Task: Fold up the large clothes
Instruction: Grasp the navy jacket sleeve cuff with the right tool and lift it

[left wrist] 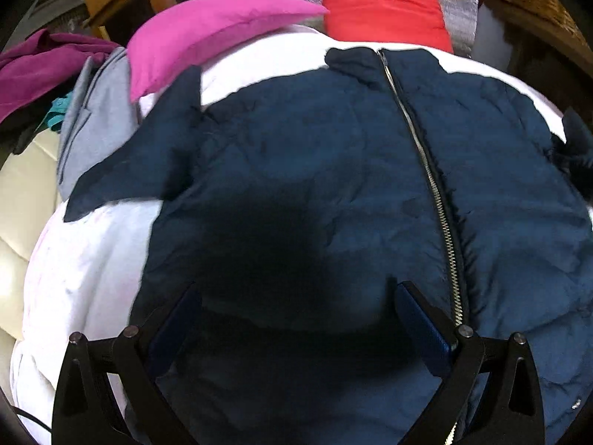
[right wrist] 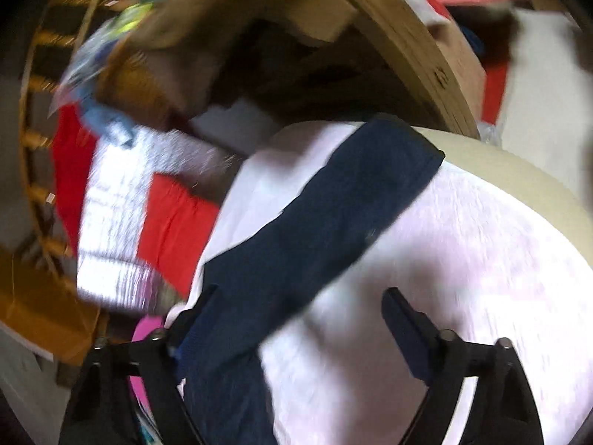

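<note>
A navy padded jacket [left wrist: 315, 155] lies flat on a white sheet [left wrist: 81, 267], front up, its silver zipper [left wrist: 430, 174] closed down the middle. One sleeve [left wrist: 148, 163] stretches out to the left. My left gripper [left wrist: 296, 296] hovers over the jacket's lower body, jaws wide open and empty. In the blurred right wrist view, the other navy sleeve [right wrist: 333, 215] runs diagonally across the white sheet [right wrist: 463, 259]. My right gripper [right wrist: 300, 304] is open above it, the sleeve passing by the left finger [right wrist: 196, 315].
A pink pillow [left wrist: 207, 33] and a red pillow [left wrist: 385, 11] lie beyond the collar. Grey-blue cloth [left wrist: 96, 118] and purple clothes [left wrist: 44, 66] are piled left. Wooden furniture [right wrist: 415, 44] and a wicker frame [right wrist: 33, 141] stand beside the bed.
</note>
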